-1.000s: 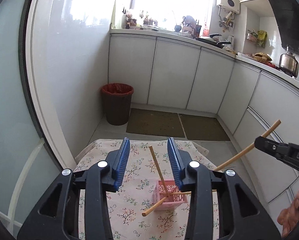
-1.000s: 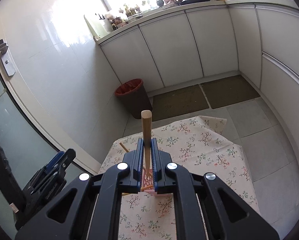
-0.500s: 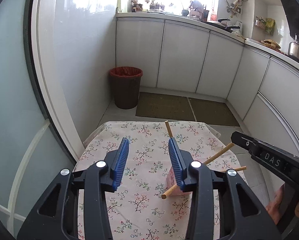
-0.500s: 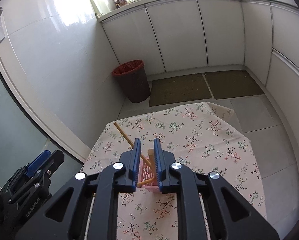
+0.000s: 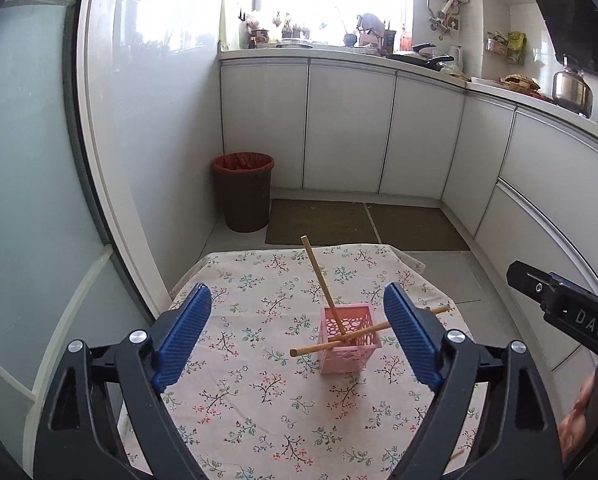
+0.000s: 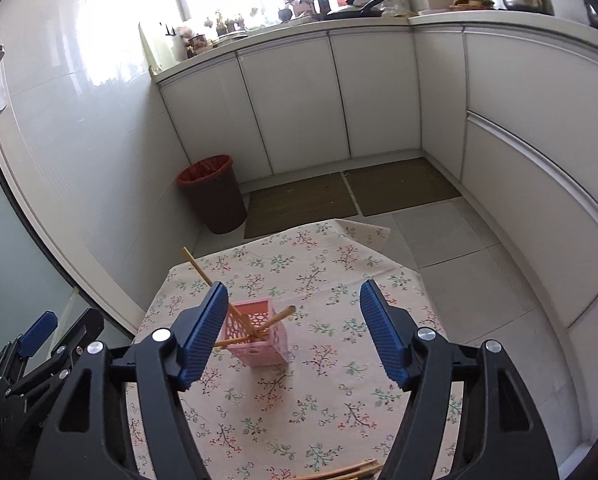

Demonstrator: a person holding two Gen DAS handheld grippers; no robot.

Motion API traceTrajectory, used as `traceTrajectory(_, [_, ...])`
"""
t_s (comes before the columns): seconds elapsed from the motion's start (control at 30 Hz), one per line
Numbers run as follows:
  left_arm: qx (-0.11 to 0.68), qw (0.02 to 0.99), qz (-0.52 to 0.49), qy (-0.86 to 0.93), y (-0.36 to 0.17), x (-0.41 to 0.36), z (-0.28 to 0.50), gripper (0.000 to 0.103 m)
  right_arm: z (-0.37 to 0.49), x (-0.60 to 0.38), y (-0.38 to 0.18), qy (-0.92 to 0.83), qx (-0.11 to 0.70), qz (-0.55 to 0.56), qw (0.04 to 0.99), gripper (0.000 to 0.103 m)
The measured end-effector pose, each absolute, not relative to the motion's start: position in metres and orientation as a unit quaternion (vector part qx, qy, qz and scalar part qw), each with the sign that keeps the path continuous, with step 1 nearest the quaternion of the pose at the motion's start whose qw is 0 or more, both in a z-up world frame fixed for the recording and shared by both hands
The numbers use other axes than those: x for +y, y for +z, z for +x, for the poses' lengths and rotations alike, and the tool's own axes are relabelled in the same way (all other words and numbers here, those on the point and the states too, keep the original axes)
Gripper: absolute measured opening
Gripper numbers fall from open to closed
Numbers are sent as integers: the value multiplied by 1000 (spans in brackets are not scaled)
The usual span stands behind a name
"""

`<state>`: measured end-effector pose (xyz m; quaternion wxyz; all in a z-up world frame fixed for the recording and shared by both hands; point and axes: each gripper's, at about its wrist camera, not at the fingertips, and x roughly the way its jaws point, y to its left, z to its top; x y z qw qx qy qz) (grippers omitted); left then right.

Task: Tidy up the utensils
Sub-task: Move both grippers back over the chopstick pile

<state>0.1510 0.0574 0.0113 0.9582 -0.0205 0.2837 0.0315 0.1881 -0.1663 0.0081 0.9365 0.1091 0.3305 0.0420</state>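
A pink lattice basket (image 5: 349, 340) (image 6: 259, 338) stands on the floral tablecloth (image 5: 259, 400). Wooden chopsticks sit in it: one (image 5: 323, 284) (image 6: 203, 272) leans up and back, another (image 5: 331, 344) (image 6: 279, 318) lies slanted across the rim. My left gripper (image 5: 297, 336) is near the basket, its jaws opening wide with nothing gripped. My right gripper (image 6: 293, 336) is also opening; the basket shows just past its left finger (image 6: 203, 336), untouched. More chopsticks (image 6: 351, 472) lie at the table's near edge.
A dark bin with a red liner (image 5: 243, 192) stands on the floor beyond the table, beside two brown mats (image 5: 319, 222). White cabinets (image 5: 347, 128) run along the back and right. A glass door frame (image 5: 99, 200) is close on the left.
The right gripper was shut on a chopstick; it has lowered it into the basket and let go. Both grippers' jaws have spread wide and the hands have shifted.
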Motion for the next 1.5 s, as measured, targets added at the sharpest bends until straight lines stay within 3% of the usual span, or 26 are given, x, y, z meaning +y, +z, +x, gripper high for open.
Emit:
traceTrajectory(0.17, [279,960,-10,23,14,44,134,95,167,-183,9,8,325,113,939,87])
traceTrajectory(0.3, [282,959,-4,12,14,35,122,96,150,-198,6,-15,322,124,938,97])
traceTrajectory(0.6, [359,930,54,-49,-17,0,126,96,97,-244,-35,-33,371,203,906,97])
traceTrajectory(0.87, [435,885,112,-121,-80,-47,137,96,55,-290,-117,-69,453,266,848,97])
traceTrajectory(1.07, [538,800,160,-212,-142,-90,149,96,42,-305,-169,-61,514,332,788,97])
traceTrajectory(1.3, [621,709,238,-234,-208,-118,162,96,37,-312,-174,-67,515,355,777,97])
traceTrajectory(1.5, [625,696,275,-225,-233,-133,176,94,40,-315,-180,-66,526,361,767,97])
